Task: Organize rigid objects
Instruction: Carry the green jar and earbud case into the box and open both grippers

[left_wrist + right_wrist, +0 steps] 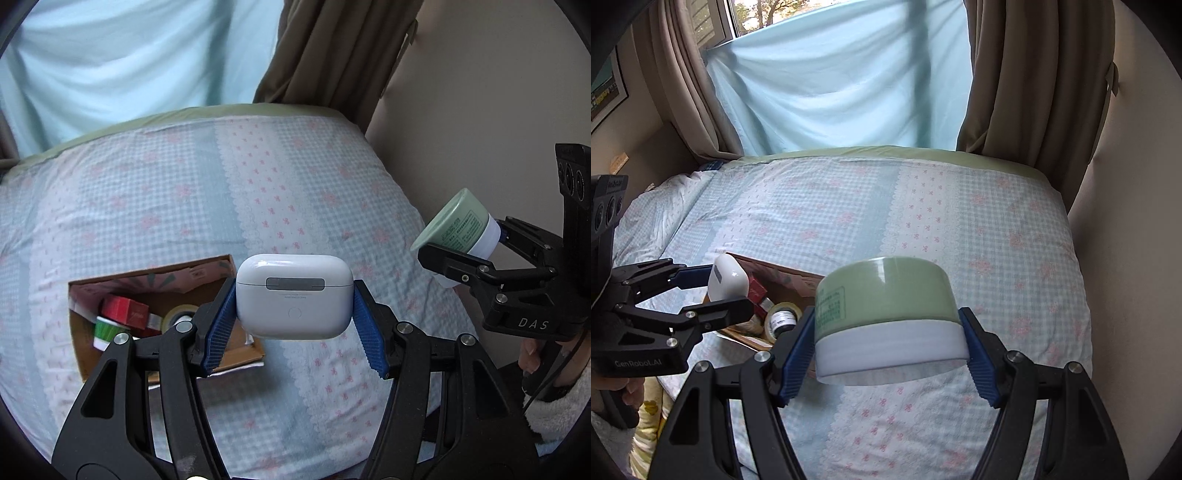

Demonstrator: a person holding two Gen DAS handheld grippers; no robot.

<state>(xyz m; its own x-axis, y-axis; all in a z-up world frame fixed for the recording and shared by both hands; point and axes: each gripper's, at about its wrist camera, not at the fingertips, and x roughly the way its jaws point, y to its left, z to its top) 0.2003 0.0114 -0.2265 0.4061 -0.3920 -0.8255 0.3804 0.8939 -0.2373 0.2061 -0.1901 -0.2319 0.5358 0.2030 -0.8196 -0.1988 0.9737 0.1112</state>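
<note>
My left gripper point(293, 314) is shut on a white earbud case point(293, 295), held in the air above the bed. The same earbud case point(726, 280) and left gripper point(716, 291) show at the left of the right wrist view. A green jar with a white lid point(886, 321) is clamped between the blue pads of my right gripper point(890, 354), also lifted off the bed. That jar point(461, 229) appears at the right of the left wrist view in the right gripper point(469, 247). Below sits an open cardboard box point(88, 295) holding a red box point(123, 312), a tape roll point(177, 315) and a green-and-white cup point(105, 330).
The bed has a blue checked cover point(960, 229) with pink flowers. A wall point(1126, 221) runs along its right side, brown curtains point(1034, 74) and a light blue sheet point(831, 85) hang behind. A hand point(532, 354) holds the right gripper's handle.
</note>
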